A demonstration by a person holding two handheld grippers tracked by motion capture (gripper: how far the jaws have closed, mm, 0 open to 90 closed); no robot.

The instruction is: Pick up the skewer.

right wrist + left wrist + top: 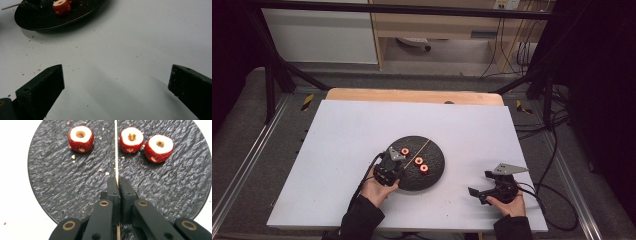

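Note:
A round black slate plate (435,172) lies mid-table with three cored red fruit pieces (419,161) on it. A thin wooden skewer (116,150) runs across the plate between the left piece (81,135) and the two right pieces (131,136). My left gripper (117,180) is over the plate's near-left edge (388,169), its jaws pressed together on the skewer's near end. My right gripper (479,192) rests on the white table right of the plate, jaws wide apart with nothing between them (116,82). The right gripper view catches the plate (37,21) and one fruit piece (61,6).
The white tabletop (337,150) carries small crumbs around the plate. A wooden strip (412,95) edges its far side. Black frame bars (277,75) and cables (557,210) border the table.

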